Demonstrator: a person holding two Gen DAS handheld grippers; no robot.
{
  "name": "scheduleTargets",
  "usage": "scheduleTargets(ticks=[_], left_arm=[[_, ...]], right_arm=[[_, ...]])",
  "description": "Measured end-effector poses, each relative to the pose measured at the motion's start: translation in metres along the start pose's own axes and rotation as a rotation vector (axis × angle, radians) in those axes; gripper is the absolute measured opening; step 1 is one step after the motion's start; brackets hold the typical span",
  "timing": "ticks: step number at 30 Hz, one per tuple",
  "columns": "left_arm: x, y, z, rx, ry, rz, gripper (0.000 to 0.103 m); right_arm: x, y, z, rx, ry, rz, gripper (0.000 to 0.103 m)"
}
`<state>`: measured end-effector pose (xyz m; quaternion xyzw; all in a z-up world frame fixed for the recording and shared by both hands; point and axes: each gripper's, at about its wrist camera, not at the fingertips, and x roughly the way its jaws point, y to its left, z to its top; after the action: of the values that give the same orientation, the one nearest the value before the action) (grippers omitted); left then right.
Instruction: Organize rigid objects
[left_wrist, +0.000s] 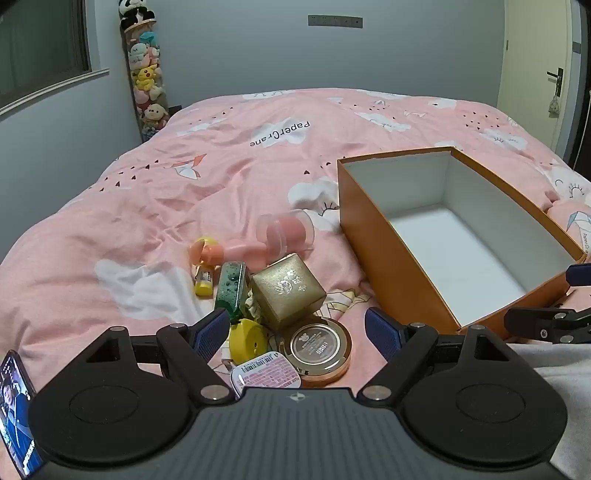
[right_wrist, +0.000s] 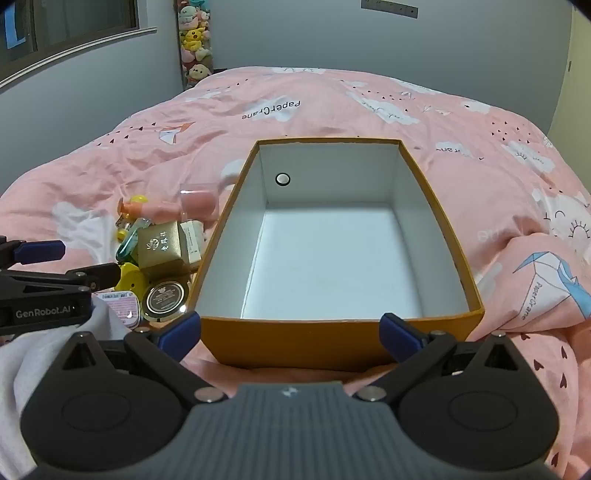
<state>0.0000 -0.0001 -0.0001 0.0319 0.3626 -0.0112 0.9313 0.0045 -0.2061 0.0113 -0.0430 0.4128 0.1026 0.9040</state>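
- On the pink bedspread (left_wrist: 155, 206), the clutter of small items (gold box (left_wrist: 288, 291), round compact (left_wrist: 319, 347)) lay just ahead of the left gripper (left_wrist: 295, 334), which gaped wide.
- Right gripper (right_wrist: 290, 334) stood wide too, facing the orange box (right_wrist: 295, 343), touching nothing.

A pink-quilted bed (left_wrist: 147, 206) carries an open orange box (left_wrist: 384, 236) beside clustered small items (left_wrist: 273, 295).

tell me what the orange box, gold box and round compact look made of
Orange box: looks like stiff paperboard, matte orange outside, plain white inside, with thin straight walls.
Gold box: probably card or plastic under a metallic gold wrap; it glints and carries a printed emblem.
Round compact: likely hard plastic, with a shiny rose-gold rim and a glossy dark lid that reflects light.
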Motion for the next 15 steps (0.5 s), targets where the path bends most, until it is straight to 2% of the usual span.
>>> scheduleTargets(ticks=[15], left_arm=[[0.0031,0.0014,-0.0017,-0.005,0.008,-0.006,0.097]], right_arm=[[-0.0011,-0.0035,0.0035,0.004,0.009,0.002,0.101]])
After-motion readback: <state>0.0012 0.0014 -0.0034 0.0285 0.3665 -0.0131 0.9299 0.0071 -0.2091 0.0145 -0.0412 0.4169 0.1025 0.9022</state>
